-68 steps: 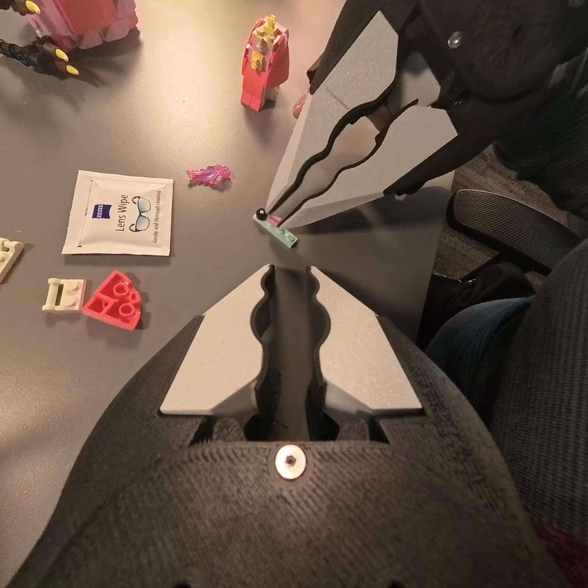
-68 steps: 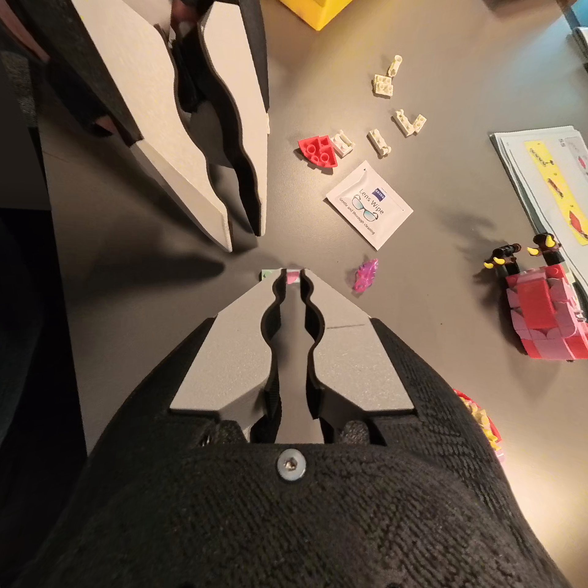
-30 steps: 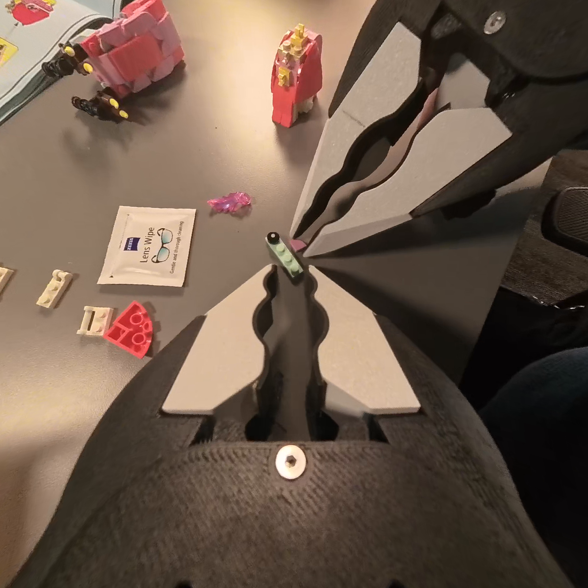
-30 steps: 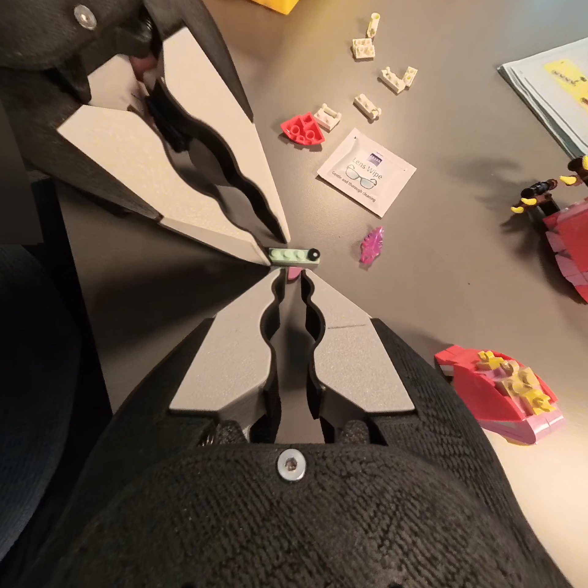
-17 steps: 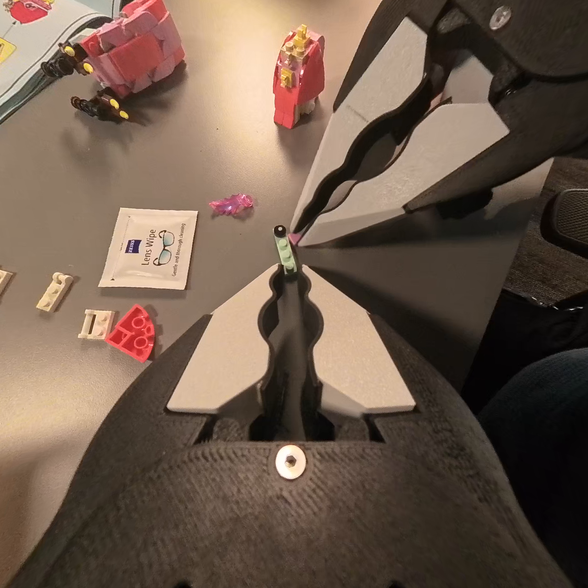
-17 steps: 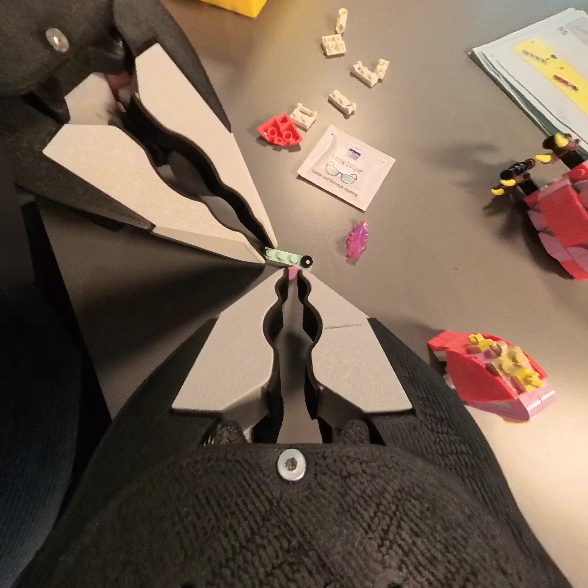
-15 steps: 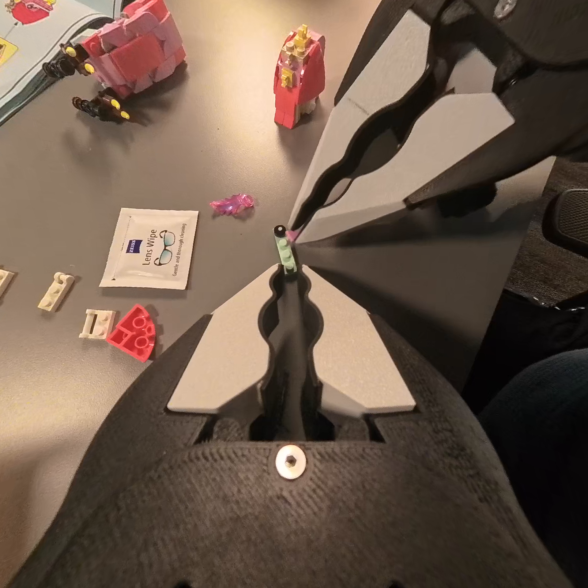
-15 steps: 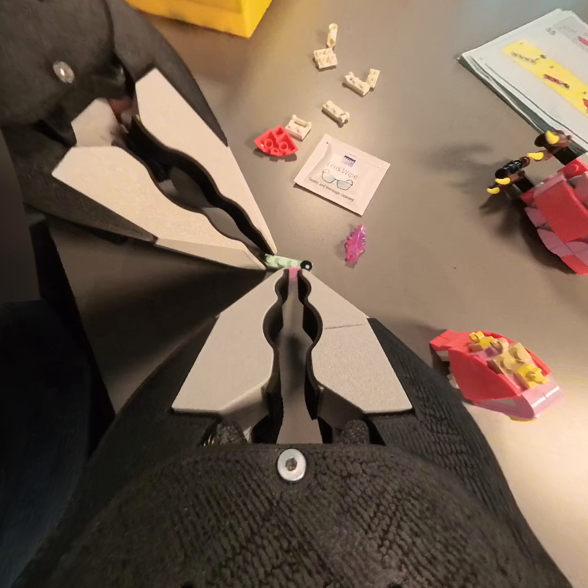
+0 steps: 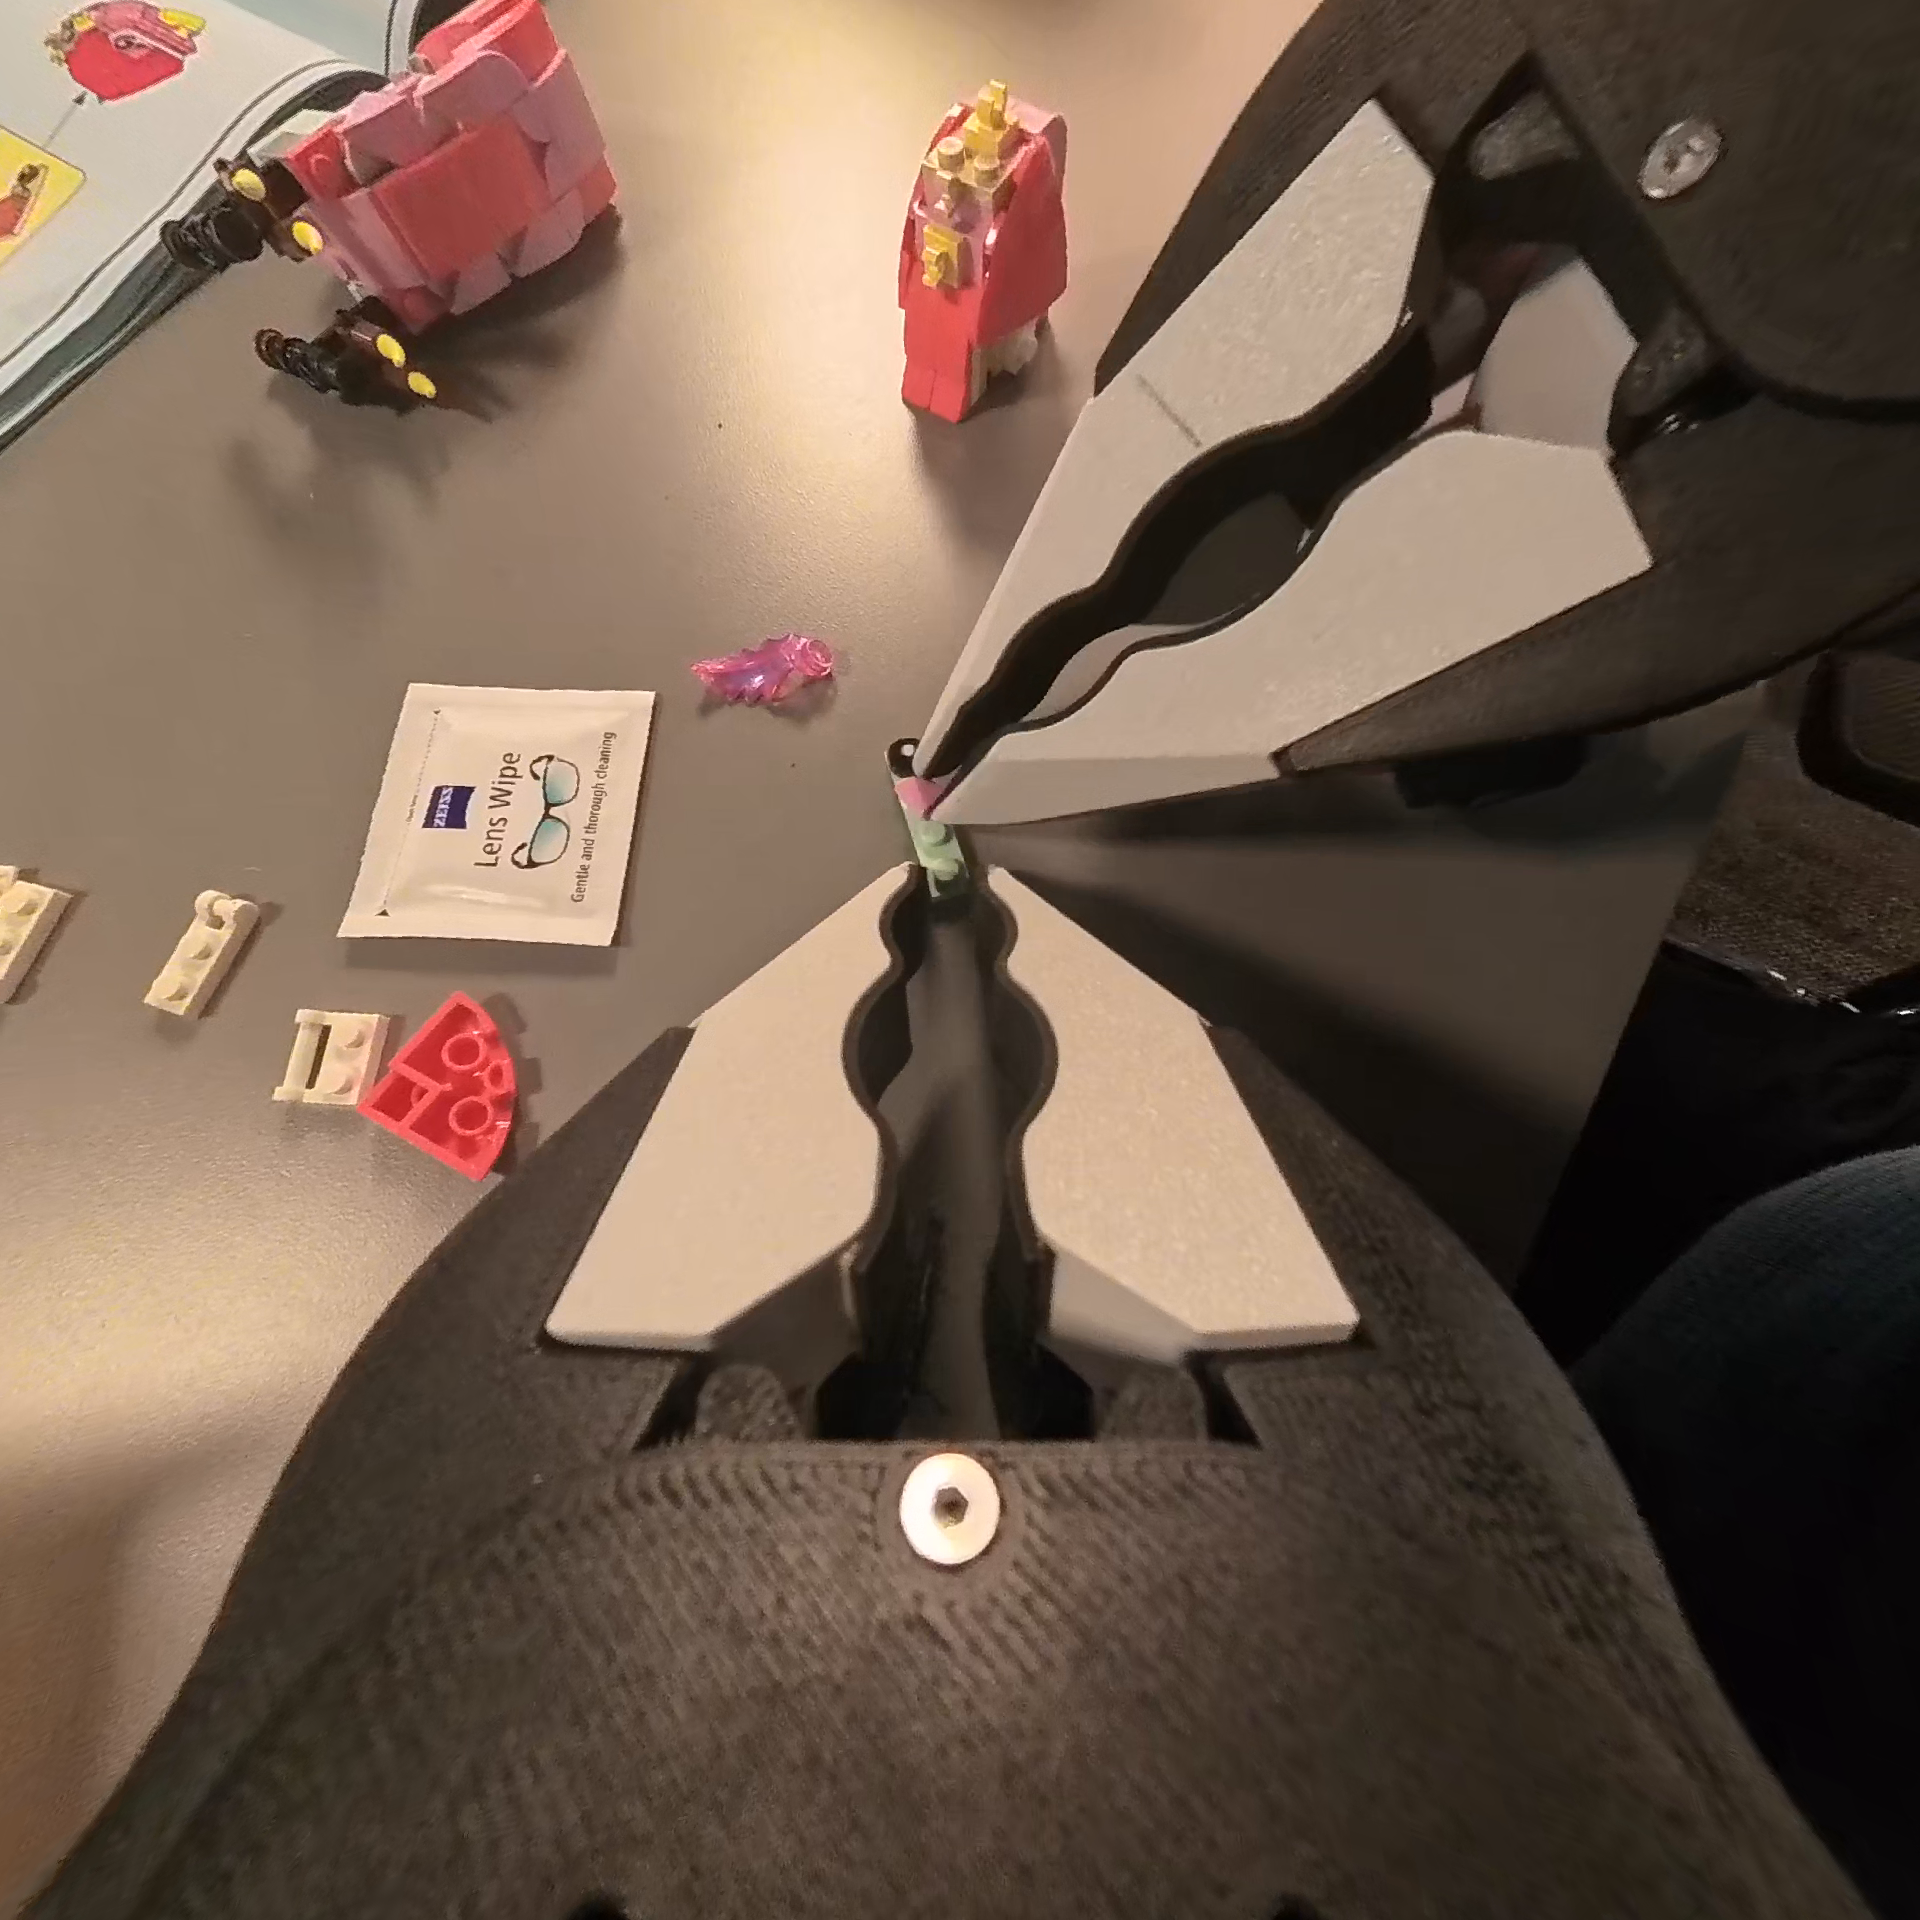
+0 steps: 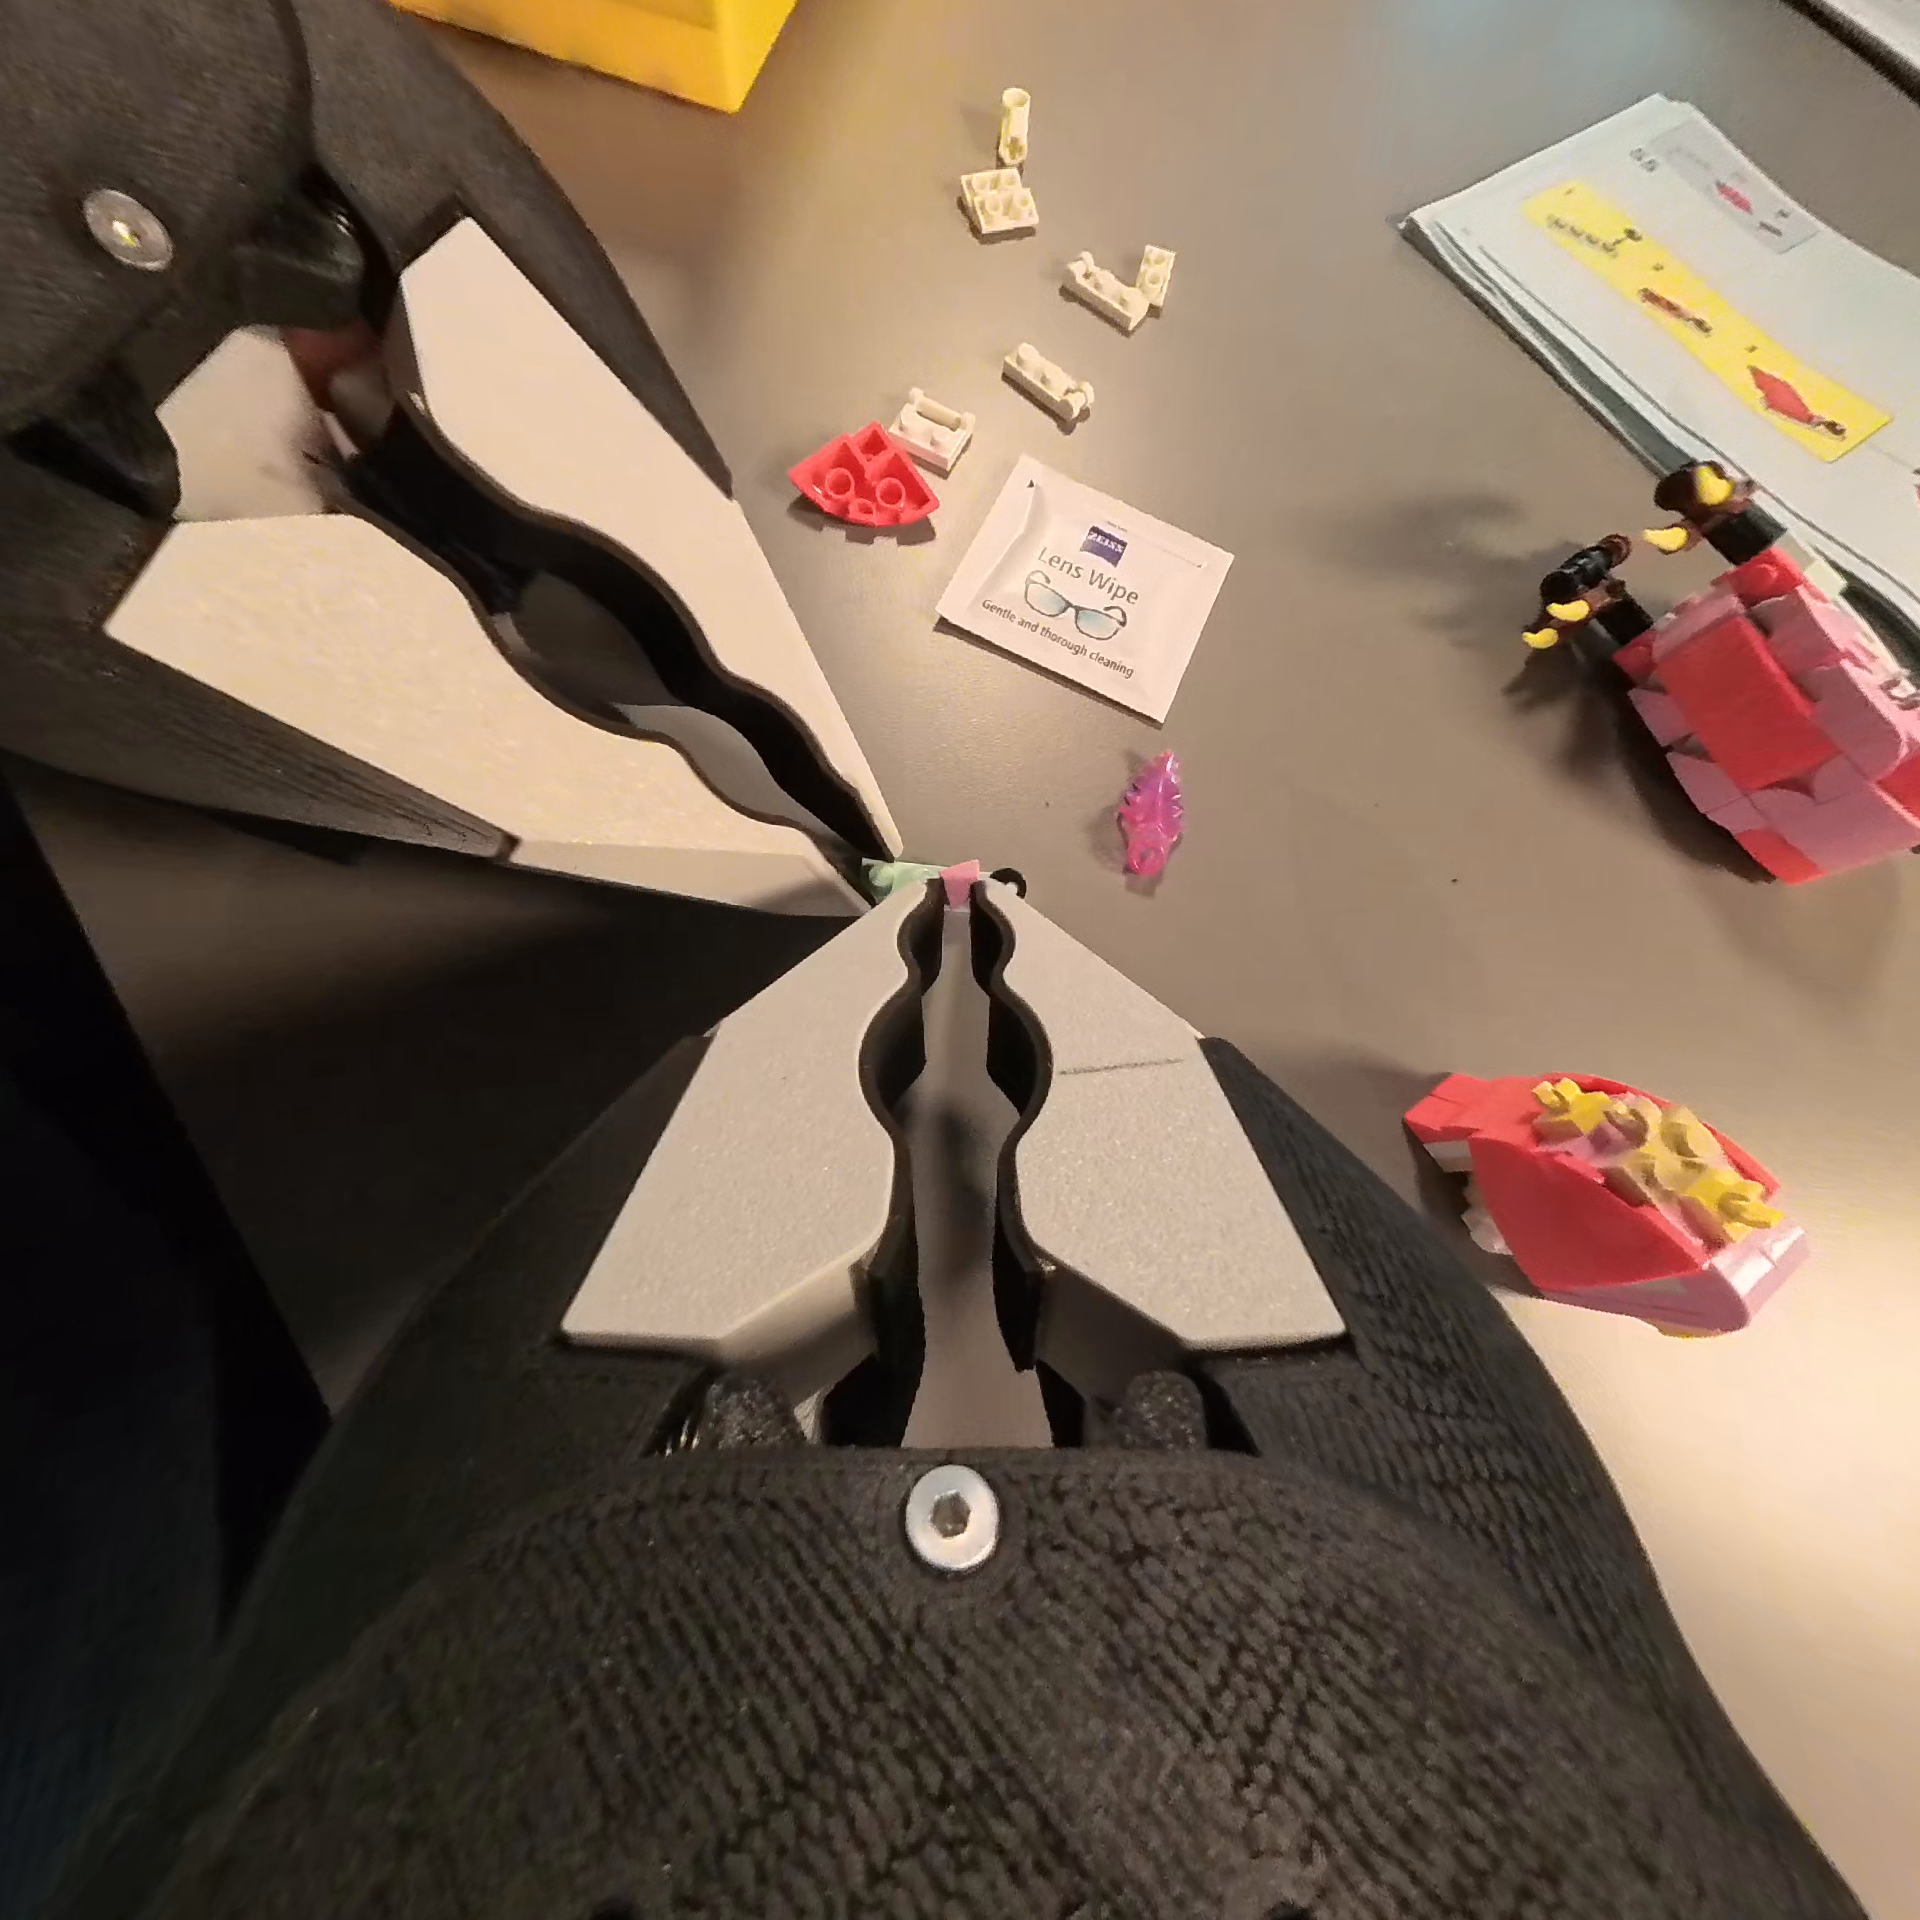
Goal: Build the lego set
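Left gripper (image 9: 943, 896) pinching green plate (image 9: 935, 854), wipe sachet (image 9: 499, 814) near

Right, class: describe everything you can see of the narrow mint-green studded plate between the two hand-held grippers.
The mint-green plate is a narrow plastic strip with one row of round studs. The left hand-held gripper pinches its near end. Its far end carries a small black ring. The right hand-held gripper presses a small pink piece onto it, above the grey table.

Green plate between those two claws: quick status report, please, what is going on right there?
Left gripper fingers clamp the green plate. Right gripper fingers pinch a small pink piece on top of it. Pink feather piece lies nearby, clear of both.
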Available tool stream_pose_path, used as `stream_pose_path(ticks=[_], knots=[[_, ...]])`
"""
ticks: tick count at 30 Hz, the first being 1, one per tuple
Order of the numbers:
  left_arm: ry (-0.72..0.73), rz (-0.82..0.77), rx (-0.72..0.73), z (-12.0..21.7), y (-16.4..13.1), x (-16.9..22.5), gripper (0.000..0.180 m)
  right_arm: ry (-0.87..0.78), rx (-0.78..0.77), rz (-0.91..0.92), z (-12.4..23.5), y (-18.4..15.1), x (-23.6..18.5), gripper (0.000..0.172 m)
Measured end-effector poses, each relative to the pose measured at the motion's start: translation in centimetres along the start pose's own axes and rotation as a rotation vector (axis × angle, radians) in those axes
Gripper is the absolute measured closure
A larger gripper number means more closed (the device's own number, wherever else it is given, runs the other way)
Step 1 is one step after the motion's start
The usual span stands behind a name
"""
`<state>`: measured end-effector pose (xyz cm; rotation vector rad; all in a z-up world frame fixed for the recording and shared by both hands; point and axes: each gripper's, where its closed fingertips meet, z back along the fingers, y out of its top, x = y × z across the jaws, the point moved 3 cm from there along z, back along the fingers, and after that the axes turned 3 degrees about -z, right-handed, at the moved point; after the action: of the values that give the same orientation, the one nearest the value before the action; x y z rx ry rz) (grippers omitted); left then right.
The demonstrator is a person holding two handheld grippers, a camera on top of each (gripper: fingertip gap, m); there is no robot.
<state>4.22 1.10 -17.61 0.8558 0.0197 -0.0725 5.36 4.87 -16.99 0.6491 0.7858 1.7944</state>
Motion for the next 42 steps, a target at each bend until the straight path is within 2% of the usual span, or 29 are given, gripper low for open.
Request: stream_pose_path(ticks=[16,20,23,27,38,42], knots=[[0.016,-0.010,0.002,0.0,0.0,0.0,0.174,-0.048,0.048,-0.022,0.1,0.2,-0.2,0.164],[0.009,-0.004,0.004,0.1,0.0,-0.1,0.174,-0.030,0.086,0.039,0.7,0.4,-0.1,0.155],[-0.007,0.005,0.008,0.1,0.0,-0.1,0.175,-0.008,0.131,0.164,1.3,0.3,0.1,0.144],[-0.031,0.024,0.030,0.4,0.2,-0.2,0.175,-0.031,0.150,0.411,1.7,-0.2,0.1,0.144],[-0.065,0.058,0.072,1.4,1.1,-0.5,0.175,-0.414,0.149,1.049,0.7,0.5,0.6,0.150],[-0.067,0.063,0.088,1.9,1.6,-0.6,0.175,-0.497,0.178,1.166,0.6,0.8,0.4,0.154]])
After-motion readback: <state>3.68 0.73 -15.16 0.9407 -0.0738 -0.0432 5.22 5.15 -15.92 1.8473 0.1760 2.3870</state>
